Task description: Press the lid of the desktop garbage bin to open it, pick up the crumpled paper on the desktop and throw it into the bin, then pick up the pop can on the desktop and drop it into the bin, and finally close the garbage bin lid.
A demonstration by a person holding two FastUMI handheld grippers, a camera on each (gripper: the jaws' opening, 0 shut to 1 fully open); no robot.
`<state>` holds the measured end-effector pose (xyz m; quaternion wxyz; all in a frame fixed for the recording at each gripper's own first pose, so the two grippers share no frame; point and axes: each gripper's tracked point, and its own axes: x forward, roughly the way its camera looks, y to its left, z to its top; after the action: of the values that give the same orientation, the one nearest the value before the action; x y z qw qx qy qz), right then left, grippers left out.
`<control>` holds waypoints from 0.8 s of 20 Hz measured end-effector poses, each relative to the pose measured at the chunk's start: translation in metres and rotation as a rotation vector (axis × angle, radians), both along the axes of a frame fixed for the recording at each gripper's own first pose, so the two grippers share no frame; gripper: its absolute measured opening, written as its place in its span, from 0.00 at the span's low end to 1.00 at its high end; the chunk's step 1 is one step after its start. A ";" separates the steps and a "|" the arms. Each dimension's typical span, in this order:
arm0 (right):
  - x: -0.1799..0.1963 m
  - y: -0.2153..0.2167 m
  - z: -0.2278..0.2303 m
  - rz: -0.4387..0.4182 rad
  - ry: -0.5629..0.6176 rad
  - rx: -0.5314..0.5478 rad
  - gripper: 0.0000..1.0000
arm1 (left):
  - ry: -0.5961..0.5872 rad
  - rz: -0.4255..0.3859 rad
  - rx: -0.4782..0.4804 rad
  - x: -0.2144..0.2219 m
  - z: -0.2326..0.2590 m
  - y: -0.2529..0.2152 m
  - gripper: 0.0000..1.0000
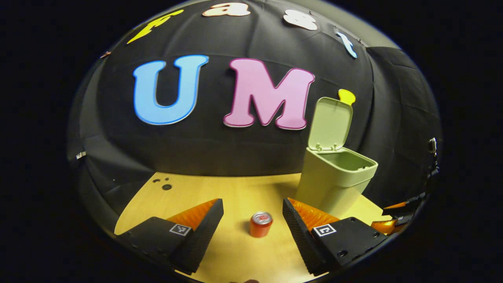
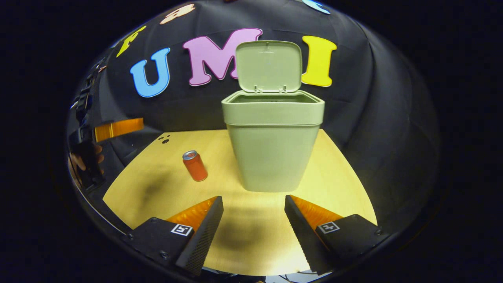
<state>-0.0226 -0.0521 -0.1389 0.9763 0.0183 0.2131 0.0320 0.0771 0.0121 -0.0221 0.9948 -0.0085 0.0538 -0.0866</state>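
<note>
Open-lidded bin on bench, pop can beside it; left tool and right tool both spread, empty.

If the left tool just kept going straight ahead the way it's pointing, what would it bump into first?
Most likely the pop can. It stands upright on the table, right in the gap ahead of the open left tool. The bin sits off to the side of that line. Depth is hard to judge here.

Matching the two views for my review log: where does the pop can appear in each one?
Left gripper view: the pop can stands low at centre, between that hand-held gripper's open fingers.
Right gripper view: the pop can stands left of centre on the desktop.
Shared landmark: the open garbage bin, to the can's right.
</note>
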 end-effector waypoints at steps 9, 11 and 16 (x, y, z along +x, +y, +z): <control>0.065 0.113 -0.006 0.188 -0.064 -0.057 0.99 | 0.105 0.150 -0.069 -0.036 -0.054 0.097 0.96; 0.083 0.136 -0.017 0.241 -0.044 -0.058 0.99 | 0.126 0.182 -0.086 -0.039 -0.061 0.106 0.96; 0.132 0.172 -0.057 0.294 0.010 -0.057 0.99 | 0.169 0.277 -0.092 -0.045 -0.074 0.135 0.96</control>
<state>0.1097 0.1203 -0.1964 0.9601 -0.0409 0.2192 0.1685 0.0322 0.1468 -0.0960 0.9876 -0.0685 0.1317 0.0501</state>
